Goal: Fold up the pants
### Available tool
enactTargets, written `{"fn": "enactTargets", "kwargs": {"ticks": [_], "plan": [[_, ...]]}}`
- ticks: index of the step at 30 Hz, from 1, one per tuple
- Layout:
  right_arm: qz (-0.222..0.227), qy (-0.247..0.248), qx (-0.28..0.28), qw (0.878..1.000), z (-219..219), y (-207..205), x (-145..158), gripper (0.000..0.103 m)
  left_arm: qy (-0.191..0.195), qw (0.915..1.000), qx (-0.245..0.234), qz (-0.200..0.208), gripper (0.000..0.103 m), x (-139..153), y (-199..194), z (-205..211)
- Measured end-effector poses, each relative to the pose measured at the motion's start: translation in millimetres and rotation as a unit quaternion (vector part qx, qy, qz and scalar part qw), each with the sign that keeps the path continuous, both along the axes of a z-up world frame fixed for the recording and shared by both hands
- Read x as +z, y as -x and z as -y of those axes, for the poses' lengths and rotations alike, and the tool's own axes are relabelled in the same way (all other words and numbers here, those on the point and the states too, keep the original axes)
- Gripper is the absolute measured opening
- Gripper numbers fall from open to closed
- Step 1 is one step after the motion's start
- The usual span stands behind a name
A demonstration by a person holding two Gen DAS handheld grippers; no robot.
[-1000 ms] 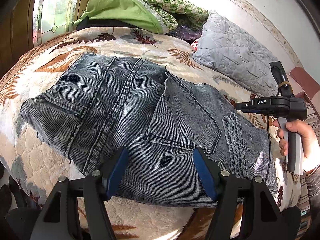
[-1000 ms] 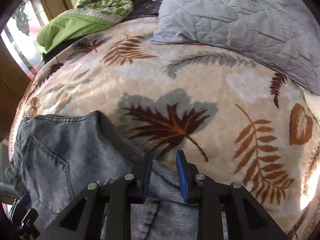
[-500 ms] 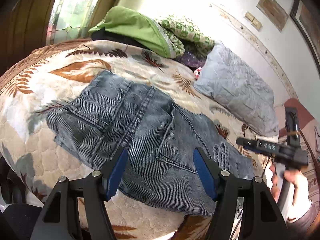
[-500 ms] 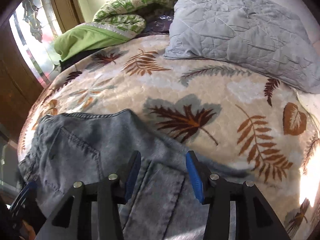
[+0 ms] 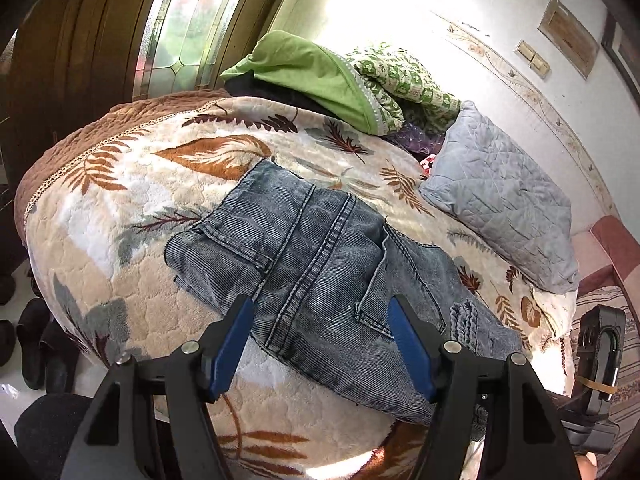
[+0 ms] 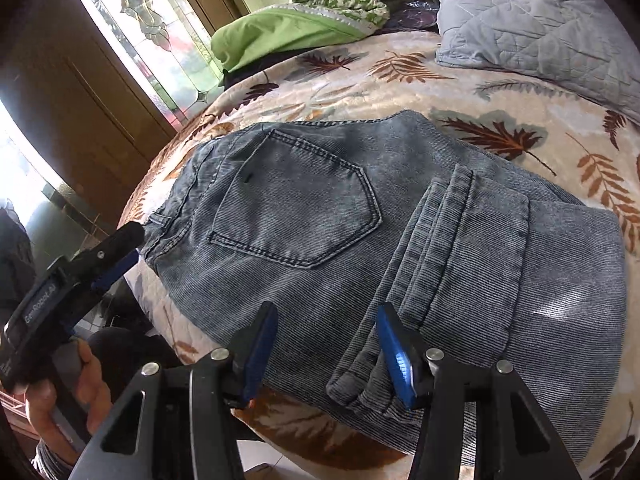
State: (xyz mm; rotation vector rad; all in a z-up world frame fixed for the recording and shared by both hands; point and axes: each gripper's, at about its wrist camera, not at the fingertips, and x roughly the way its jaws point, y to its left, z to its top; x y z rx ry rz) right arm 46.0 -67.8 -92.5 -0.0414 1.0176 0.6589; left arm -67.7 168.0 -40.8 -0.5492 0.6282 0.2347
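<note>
Nearest in the right wrist view, the right gripper (image 6: 324,344) has its blue-padded jaws opening, and nothing is pinched between them: the folded hem ends of the pants (image 6: 360,232) lie just ahead of and below the pads, seemingly apart from them. In the left wrist view the left gripper (image 5: 320,344) stands wide with nothing held, poised over the near edge of the denim. The pants lie on the leaf-patterned blanket (image 5: 120,240) of the bed, already doubled into a compact bundle, back pocket up, legs laid back over the seat. The bundle's long axis runs across both views, from the waistband on the left gripper's side to the fold on the right gripper's side, so each gripper sits at its own end of the near long edge. Judging from this, any further fold would take one short end across to the other, and the right gripper, close to the loose hems, seems the better placed to start it. Farther off, a grey quilted pillow (image 5: 504,204) rests well beyond the pants, and past it green bedding (image 5: 312,72) is heaped by the window.
</note>
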Motion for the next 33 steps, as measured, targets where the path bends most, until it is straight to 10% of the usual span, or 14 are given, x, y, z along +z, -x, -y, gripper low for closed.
{"fn": "enactTargets", "kwargs": {"ticks": [9, 19, 29, 33], "plan": [[0.014, 0.074, 0.009, 0.997, -28, -15, -18, 0.060, 0.096, 0.9946, 0.026, -0.030, 0.072, -20, 4, -34], [0.018, 0.074, 0.006, 0.997, -32, -12, 0, 0.063, 0.292, 0.9557, 0.024, -0.030, 0.072, -54, -7, -69], [0.009, 0.094, 0.031, 0.995, -42, -13, -20, 0.065, 0.329, 0.9411, 0.066, -0.037, 0.072, -71, -10, -83], [0.012, 0.093, 0.033, 0.995, -41, -13, -20, 0.066, 0.307, 0.9480, 0.076, -0.040, 0.072, -64, -23, -86]]}}
